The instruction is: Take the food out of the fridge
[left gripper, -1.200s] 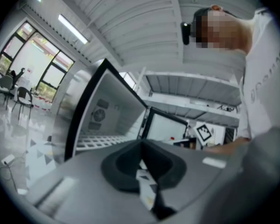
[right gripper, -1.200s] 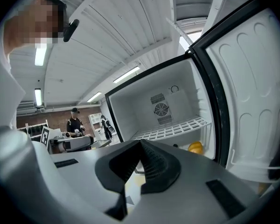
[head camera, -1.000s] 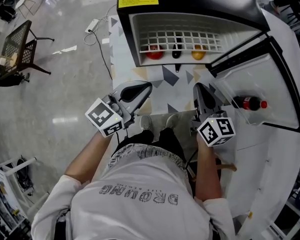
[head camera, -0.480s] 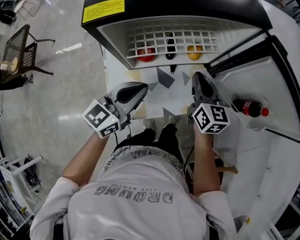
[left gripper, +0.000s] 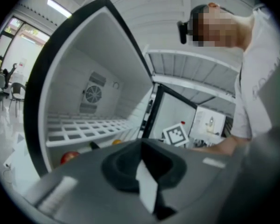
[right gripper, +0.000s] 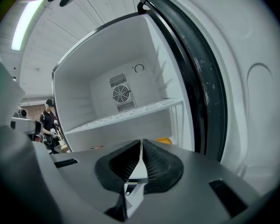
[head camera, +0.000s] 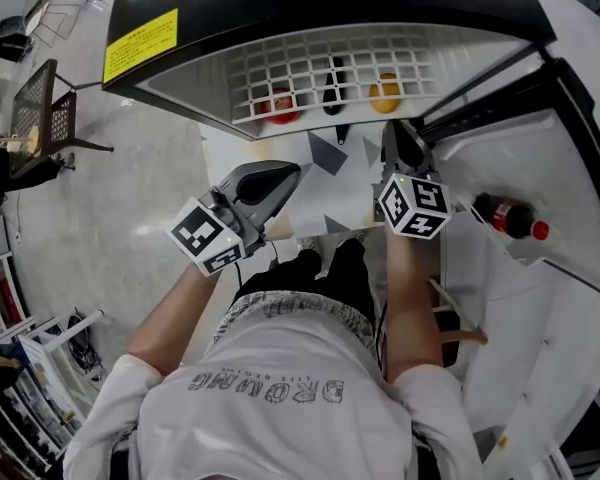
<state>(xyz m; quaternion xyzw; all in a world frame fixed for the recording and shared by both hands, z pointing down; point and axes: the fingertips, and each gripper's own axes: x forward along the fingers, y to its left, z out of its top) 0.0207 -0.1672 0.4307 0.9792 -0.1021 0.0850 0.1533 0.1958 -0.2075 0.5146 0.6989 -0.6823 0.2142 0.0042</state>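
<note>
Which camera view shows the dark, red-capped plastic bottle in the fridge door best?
The head view: the dark, red-capped plastic bottle sits unobstructed in the white fridge door. Neither gripper view shows it clearly.

Fridge (head camera: 330,8) open ahead of me. Under shelf (head camera: 300,68), in row: left fruit (head camera: 278,105), slim item (head camera: 332,98) between, right fruit (head camera: 384,96). Bottle (head camera: 510,218) in door (head camera: 485,158), my right.

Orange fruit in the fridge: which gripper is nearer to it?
Right. The right gripper hangs just in front of the orange fruit; the left gripper is farther off, to the left, nearer the red fruit.
</note>
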